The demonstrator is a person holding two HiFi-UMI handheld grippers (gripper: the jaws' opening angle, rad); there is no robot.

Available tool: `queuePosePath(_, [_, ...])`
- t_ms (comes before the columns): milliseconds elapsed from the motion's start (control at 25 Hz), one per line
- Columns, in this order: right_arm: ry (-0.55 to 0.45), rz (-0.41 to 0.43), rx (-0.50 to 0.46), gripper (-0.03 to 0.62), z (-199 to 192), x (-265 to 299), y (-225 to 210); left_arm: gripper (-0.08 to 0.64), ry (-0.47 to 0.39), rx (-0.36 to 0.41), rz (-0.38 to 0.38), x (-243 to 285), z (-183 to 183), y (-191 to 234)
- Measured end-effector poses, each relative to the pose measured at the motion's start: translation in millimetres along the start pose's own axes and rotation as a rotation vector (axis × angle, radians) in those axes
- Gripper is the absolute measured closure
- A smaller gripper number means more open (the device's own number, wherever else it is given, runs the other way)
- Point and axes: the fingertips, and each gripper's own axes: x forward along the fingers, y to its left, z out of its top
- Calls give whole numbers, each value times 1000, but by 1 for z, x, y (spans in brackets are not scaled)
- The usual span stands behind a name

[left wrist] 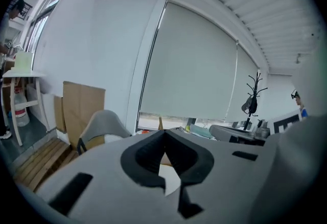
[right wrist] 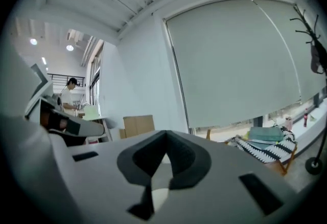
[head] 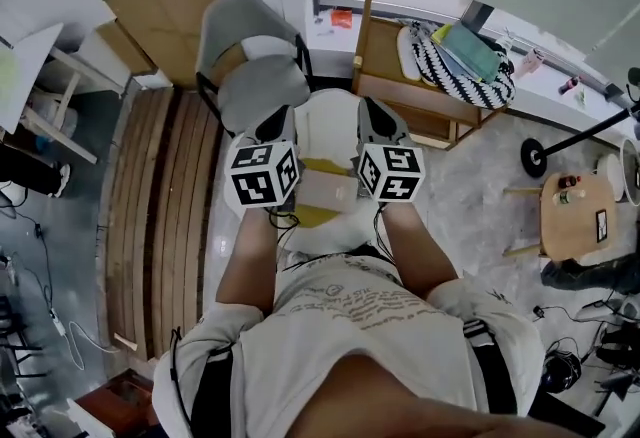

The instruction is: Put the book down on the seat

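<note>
the left tool (left wrist: pixel 164 132) has its dark jaws brought together at the tips, with nothing between them; only a small gap behind the tips shows white through it. the right tool (right wrist: pixel 164 133) is closed the same way and is also empty. in the head view both tools sit side by side at the centre of the frame, marker cubes facing up, noses pointing to the top of the frame. the tan and yellow book (head: pixel 322 194) lies between and below the two cubes, at the near edge of the round white seat (head: pixel 330 121). a grey shell chair (head: pixel 250 66) stands just upper left of the seat, with flat brown cardboard sheets (head: pixel 165 1) behind it. a wooden chair (head: pixel 400 91) carrying a black-and-white striped cloth (head: pixel 460 71) stands at the upper right.
</note>
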Motion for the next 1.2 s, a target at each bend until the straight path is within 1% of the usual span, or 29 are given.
queuePosePath(80, [-38, 18, -1, 566, 36, 2, 7, 540, -27, 26, -11, -3, 24, -7])
queuePosePath(200, [-119, 34, -28, 566, 91, 4, 11, 540, -97, 77, -8, -7, 65, -15])
queuePosePath(320, [-173, 22, -31, 566, 128, 4, 2, 538, -172, 96, 5, -12, 98, -18])
queuePosePath(400, [-196, 18, -34, 566, 142, 5, 0, 538, -227, 105, 15, -16, 114, -16])
queuePosePath(520, [-205, 18, -58, 566, 142, 3, 6, 538, -279, 144, 42, -21, 126, -13])
queuePosePath(640, [-210, 14, -90, 566, 134, -1, 8, 538, -295, 165, 47, -23, 132, -14])
queuePosePath(840, [-244, -19, -98, 566, 133, -6, 0, 538, -287, 175, 43, -16, 134, -15])
queuePosePath(1040, [-232, -32, -96, 566, 126, -6, -1, 538, -271, 175, 42, -14, 128, -10])
queuePosePath(1200, [-227, -36, -89, 566, 122, -10, -4, 538, -265, 178, 36, -11, 127, -15])
